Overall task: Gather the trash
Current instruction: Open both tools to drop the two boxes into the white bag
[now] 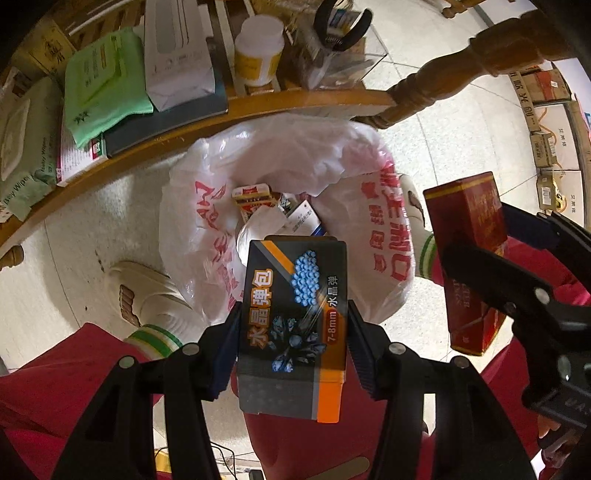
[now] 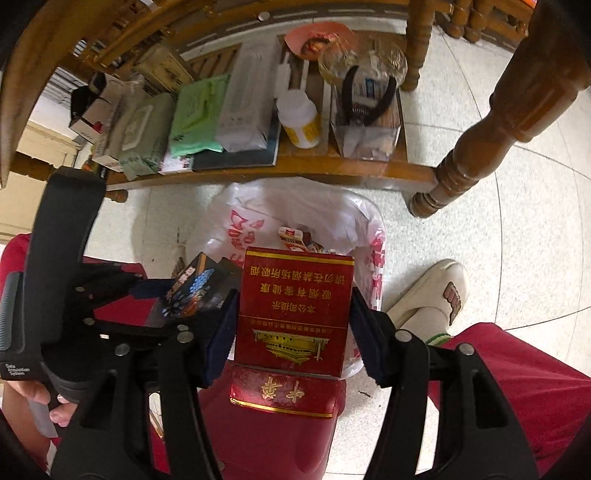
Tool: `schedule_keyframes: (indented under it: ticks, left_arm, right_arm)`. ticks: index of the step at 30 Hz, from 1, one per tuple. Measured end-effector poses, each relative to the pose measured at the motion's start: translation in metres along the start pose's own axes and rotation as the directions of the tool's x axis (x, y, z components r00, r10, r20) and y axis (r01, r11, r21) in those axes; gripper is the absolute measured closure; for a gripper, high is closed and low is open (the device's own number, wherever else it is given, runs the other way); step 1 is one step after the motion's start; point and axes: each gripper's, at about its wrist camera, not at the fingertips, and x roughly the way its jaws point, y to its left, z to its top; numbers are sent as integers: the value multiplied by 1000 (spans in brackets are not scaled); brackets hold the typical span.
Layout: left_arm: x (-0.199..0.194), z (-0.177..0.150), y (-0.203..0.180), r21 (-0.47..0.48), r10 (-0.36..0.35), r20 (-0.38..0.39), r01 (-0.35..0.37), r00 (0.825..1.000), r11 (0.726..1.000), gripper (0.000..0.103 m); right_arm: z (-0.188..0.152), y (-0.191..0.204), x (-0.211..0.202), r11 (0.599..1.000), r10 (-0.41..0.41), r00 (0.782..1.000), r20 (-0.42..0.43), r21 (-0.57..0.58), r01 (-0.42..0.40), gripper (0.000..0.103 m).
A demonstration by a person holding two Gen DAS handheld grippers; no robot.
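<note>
My left gripper (image 1: 293, 336) is shut on a black and orange box (image 1: 295, 314) with blue beads printed on it, held above a white plastic bag (image 1: 207, 221) with red print. The bag stands open on the floor and holds several small packs (image 1: 255, 197). My right gripper (image 2: 291, 328) is shut on a red cigarette pack (image 2: 295, 310), held just above the same bag (image 2: 236, 206). The red pack shows at the right of the left wrist view (image 1: 469, 236). The black box shows at the left of the right wrist view (image 2: 195, 291).
A low wooden shelf (image 1: 258, 107) behind the bag carries wipes packs (image 1: 107, 81), a white bottle (image 1: 258, 51), pliers (image 1: 343, 33) and boxes. A turned table leg (image 2: 472, 155) stands at the right. My slippered feet (image 1: 147, 291) and red trousers flank the bag. Cardboard boxes (image 1: 543, 144) line the far right.
</note>
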Motion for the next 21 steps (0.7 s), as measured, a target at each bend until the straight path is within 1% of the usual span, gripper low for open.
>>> schedule_keyframes:
  ticks: [5, 8, 9, 11, 14, 17, 20, 21]
  left_arm:
    - [16, 7, 10, -16, -8, -20, 7, 1000, 1000, 51]
    - [22, 8, 11, -14, -11, -35, 11, 999, 1000, 51]
    - [26, 10, 12, -13, -6, -39, 6, 999, 1000, 51]
    - [33, 12, 14, -11, 7, -54, -7, 999, 1000, 51]
    - [46, 18, 19, -29, -8, -80, 6, 997, 1000, 50]
    - [53, 23, 23, -49, 0, -103, -5, 995, 999, 47]
    - [56, 25, 27, -65, 5, -114, -12, 994, 998, 34]
    - [56, 25, 28, -65, 7, -111, -14, 994, 998, 34]
  right_arm:
    - [5, -7, 19, 1000, 0, 1000, -28, 23, 1, 46]
    - [8, -8, 27, 1000, 3, 999, -39, 25, -2, 52]
    - [9, -9, 32, 1000, 2, 999, -47, 25, -1, 52]
    - [10, -11, 42, 1000, -2, 998, -67, 31, 4, 52]
    - [11, -15, 46, 999, -5, 997, -75, 45, 8, 52]
    - [12, -18, 47, 999, -9, 997, -76, 53, 13, 52]
    - [13, -21, 49, 998, -8, 996, -84, 60, 13, 52]
    - [13, -22, 51, 998, -6, 996, -87, 63, 12, 52]
